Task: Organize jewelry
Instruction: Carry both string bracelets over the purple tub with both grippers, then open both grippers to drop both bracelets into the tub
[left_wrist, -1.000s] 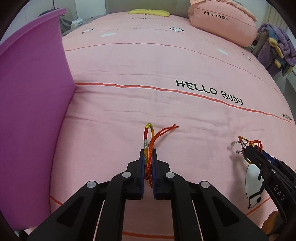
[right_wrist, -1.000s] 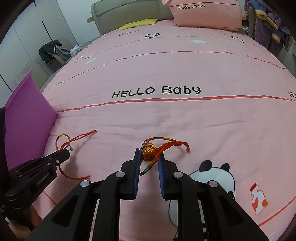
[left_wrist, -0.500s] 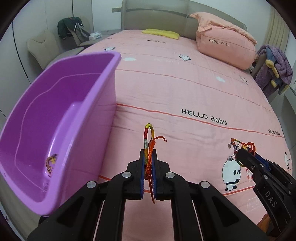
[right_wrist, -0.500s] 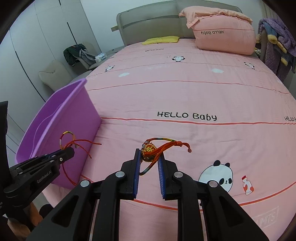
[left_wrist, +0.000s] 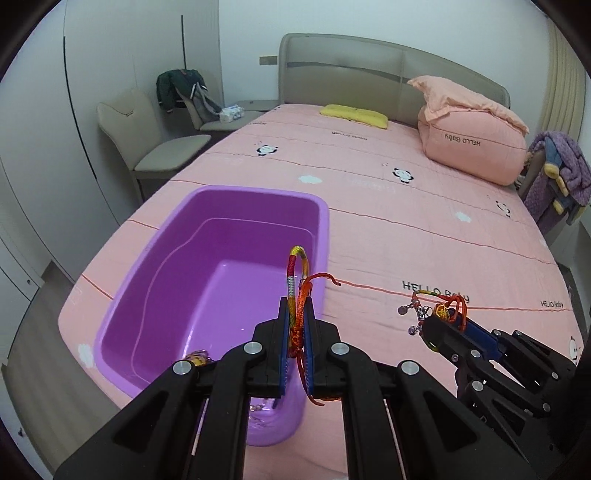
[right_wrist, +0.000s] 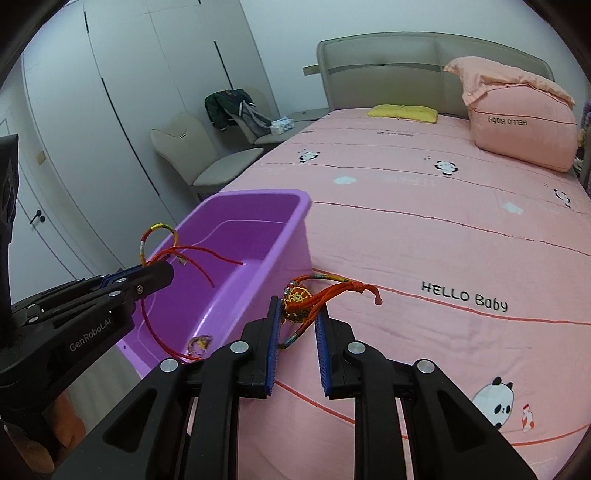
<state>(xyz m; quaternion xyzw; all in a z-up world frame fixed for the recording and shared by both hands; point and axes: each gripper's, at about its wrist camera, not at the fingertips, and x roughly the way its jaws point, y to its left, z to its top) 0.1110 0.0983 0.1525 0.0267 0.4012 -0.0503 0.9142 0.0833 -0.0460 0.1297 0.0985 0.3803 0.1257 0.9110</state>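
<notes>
With the left tool (left_wrist: 296, 325) clamped on a woven bracelet (left_wrist: 297, 280) over the purple bin (left_wrist: 236, 195) and the right tool (right_wrist: 298, 321) clamped on a beaded bracelet (right_wrist: 300, 301) beside it, dropping them in likely comes next.
</notes>
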